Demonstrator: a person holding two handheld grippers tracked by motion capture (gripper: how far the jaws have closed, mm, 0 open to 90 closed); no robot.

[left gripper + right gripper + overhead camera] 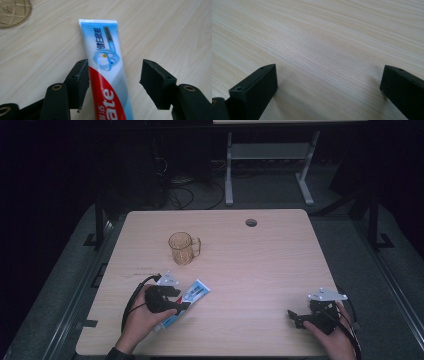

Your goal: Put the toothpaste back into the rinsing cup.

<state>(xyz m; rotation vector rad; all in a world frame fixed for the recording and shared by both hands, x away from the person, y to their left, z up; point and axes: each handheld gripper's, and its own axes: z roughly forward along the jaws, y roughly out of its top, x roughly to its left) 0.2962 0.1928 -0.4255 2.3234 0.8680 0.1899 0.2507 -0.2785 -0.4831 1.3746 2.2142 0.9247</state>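
Two grippers sit low over a pale wood table (260,270), one in each of your hands. Your left gripper (172,300) is at the near-left part of the table, w/ its jaws spread apart on either side of a toothpaste tube (185,302). In the left gripper view the tube (105,65) lies flat on the wood btwn the two black jaws: the left jaw is just beside or touching the tube's edge, the right jaw stands clear of it w/ bare table in the gap. The tube is blue and white at its flat crimped end, red w/ white lettering nearer the camera; that crimped end points away from you.

Your right gripper (300,317) is at the near-right corner, well apart from the tube. Its jaws are wide apart, w/ bare wood grain btwn them.

An amber see-through mug (183,248) w/ a handle stands upright farther back, beyond your left gripper. A small round hole (251,222) is near the table's far edge.
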